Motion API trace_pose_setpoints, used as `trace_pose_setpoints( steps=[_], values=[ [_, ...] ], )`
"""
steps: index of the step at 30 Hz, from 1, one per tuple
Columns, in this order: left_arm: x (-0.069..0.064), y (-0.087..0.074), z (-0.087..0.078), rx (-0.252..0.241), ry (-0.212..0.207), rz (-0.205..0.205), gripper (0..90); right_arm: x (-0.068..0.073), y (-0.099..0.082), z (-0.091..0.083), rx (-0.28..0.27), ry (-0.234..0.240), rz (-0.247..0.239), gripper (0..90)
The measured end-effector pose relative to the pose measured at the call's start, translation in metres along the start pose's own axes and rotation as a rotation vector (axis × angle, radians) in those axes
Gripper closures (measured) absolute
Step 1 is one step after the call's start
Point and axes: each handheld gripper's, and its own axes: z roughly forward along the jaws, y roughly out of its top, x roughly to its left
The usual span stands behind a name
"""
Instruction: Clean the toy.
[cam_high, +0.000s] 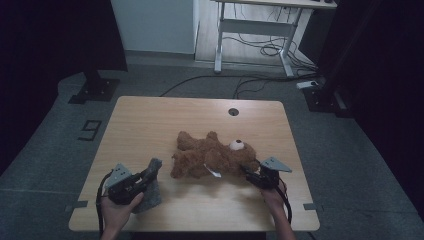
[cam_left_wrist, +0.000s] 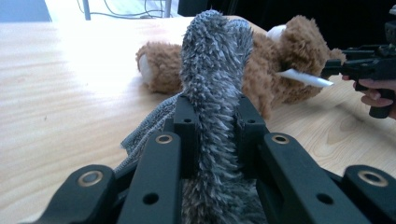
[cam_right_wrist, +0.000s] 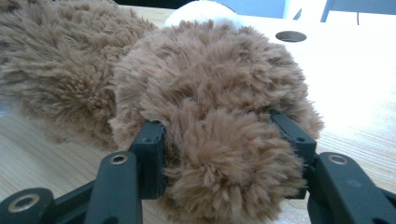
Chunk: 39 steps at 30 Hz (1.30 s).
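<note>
A brown teddy bear (cam_high: 212, 156) lies on its back in the middle of the wooden table (cam_high: 150, 120), a white tag (cam_high: 215, 173) sticking out of its side. My right gripper (cam_high: 248, 171) is shut on a furry part of the teddy bear (cam_right_wrist: 210, 116) at its right end, fur bulging between the jaws. My left gripper (cam_high: 149, 173) is shut on a grey fluffy cloth (cam_high: 152, 185), which stands up from the jaws and hangs down to the table. In the left gripper view the grey cloth (cam_left_wrist: 212, 93) rises in front of the teddy bear (cam_left_wrist: 280, 60).
A round cable hole (cam_high: 233, 111) sits near the table's far edge. Beyond the table stand a white desk frame (cam_high: 255, 30) with loose cables on the floor and dark stands at both sides.
</note>
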Motion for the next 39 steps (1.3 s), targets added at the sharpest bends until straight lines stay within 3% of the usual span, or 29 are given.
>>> trace_pose_setpoints(
  steps=[10,14,17,22,23,24,25,26,27,28,29,30,32,35,36,39],
  values=[
    [-0.016,0.048,-0.001,-0.04,-0.024,0.059,75.0,-0.001,0.0,0.0,0.0,0.006,0.006,47.2],
    [-0.031,0.074,0.013,-0.043,-0.073,0.078,75.1,-0.001,0.0,0.0,0.0,0.01,0.01,47.2],
    [-0.038,0.082,0.03,-0.024,-0.088,0.078,75.2,-0.002,0.0,0.0,0.0,0.014,0.011,47.2],
    [-0.046,0.084,0.053,0.01,-0.104,0.079,75.2,-0.001,-0.001,0.0,0.0,0.015,0.011,47.2],
    [-0.049,0.084,0.065,0.032,-0.107,0.081,75.2,-0.001,-0.001,0.0,0.0,0.015,0.012,47.2],
    [-0.049,0.084,0.065,0.032,-0.107,0.081,75.2,-0.001,-0.001,0.0,0.0,0.015,0.012,47.2],
    [-0.053,0.082,0.079,0.058,-0.12,0.073,75.2,-0.001,-0.001,0.0,-0.001,0.016,0.013,47.2],
    [-0.053,0.082,0.079,0.058,-0.12,0.073,75.2,-0.001,-0.001,0.0,-0.001,0.016,0.013,47.2],
    [-0.057,0.079,0.094,0.086,-0.127,0.069,75.2,-0.001,-0.001,0.0,-0.003,0.017,0.015,47.2],
    [-0.057,0.079,0.094,0.086,-0.127,0.069,75.2,-0.001,-0.001,0.0,-0.003,0.017,0.015,47.2],
    [-0.059,0.076,0.11,0.114,-0.117,0.066,75.2,-0.001,-0.001,0.0,-0.002,0.021,0.019,47.2],
    [-0.059,0.076,0.11,0.114,-0.117,0.066,75.2,-0.001,-0.001,0.0,-0.002,0.021,0.019,47.2],
    [-0.057,0.069,0.13,0.158,-0.106,0.041,75.3,-0.001,-0.001,0.0,-0.003,0.022,0.02,47.2],
    [-0.053,0.063,0.137,0.173,-0.115,0.009,75.5,-0.001,-0.001,0.0,-0.003,0.023,0.018,47.2],
    [-0.053,0.059,0.141,0.183,-0.137,-0.01,75.6,-0.001,-0.001,0.0,-0.004,0.025,0.019,47.3],
    [-0.061,0.058,0.142,0.185,-0.152,0.015,75.6,-0.001,-0.001,0.001,-0.002,0.028,0.034,47.3]
  ],
)
